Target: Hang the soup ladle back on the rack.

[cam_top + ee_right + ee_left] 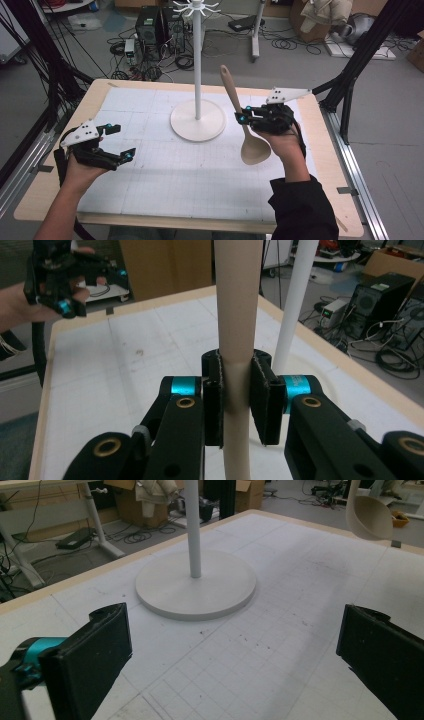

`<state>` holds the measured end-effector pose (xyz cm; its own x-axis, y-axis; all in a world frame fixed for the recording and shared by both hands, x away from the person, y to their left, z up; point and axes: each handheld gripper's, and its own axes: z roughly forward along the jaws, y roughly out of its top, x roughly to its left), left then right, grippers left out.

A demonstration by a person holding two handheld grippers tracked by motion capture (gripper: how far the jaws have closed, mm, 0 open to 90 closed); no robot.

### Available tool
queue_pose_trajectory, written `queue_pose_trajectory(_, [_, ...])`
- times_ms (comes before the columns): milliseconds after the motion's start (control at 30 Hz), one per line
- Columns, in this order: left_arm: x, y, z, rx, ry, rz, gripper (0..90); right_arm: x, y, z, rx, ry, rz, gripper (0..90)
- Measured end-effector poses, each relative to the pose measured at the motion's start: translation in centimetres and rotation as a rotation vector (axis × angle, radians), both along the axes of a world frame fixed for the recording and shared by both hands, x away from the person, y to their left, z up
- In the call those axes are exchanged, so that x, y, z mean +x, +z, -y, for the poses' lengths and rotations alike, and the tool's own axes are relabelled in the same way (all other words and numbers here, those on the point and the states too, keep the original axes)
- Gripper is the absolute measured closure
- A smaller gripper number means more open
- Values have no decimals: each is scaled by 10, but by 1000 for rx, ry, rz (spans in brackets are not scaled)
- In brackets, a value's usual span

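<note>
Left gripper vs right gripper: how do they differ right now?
The left gripper is open and holds nothing; the right gripper is shut on the wooden spoon handle. The left is near the table's left edge, the right beside the white stand. Both are hand-held.

left claw (pixel 116 142) gapes wide above the table; right claw (pixel 235 400) is clamped.

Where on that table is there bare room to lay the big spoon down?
Most of the white mat is bare: the wide stretch between the left gripper and the right gripper, in front of the stand's round base. The far left corner is free too. The middle back is taken by the stand; the wooden spoon hangs just beside it.
</note>
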<state>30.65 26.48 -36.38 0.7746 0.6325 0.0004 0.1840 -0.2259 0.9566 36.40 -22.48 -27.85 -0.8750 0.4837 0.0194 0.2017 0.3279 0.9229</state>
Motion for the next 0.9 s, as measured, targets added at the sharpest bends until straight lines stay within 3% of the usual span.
queue_pose_trajectory(233, [1, 4, -4, 5, 8, 5, 17, 21, 31, -3, 41, 0, 15, 784])
queue_pose_trajectory(400, [3, 8, -5, 9, 11, 11, 17, 35, 48, -9, 42, -4, 25, 784])
queue_pose_trajectory(700, [7, 9, -6, 10, 17, 9, 17, 56, 69, -25, 37, 3, 31, 784])
queue_pose_trajectory(900, [8, 10, -8, 11, 19, 10, 17, 68, 74, -35, 26, 11, 20, 784])
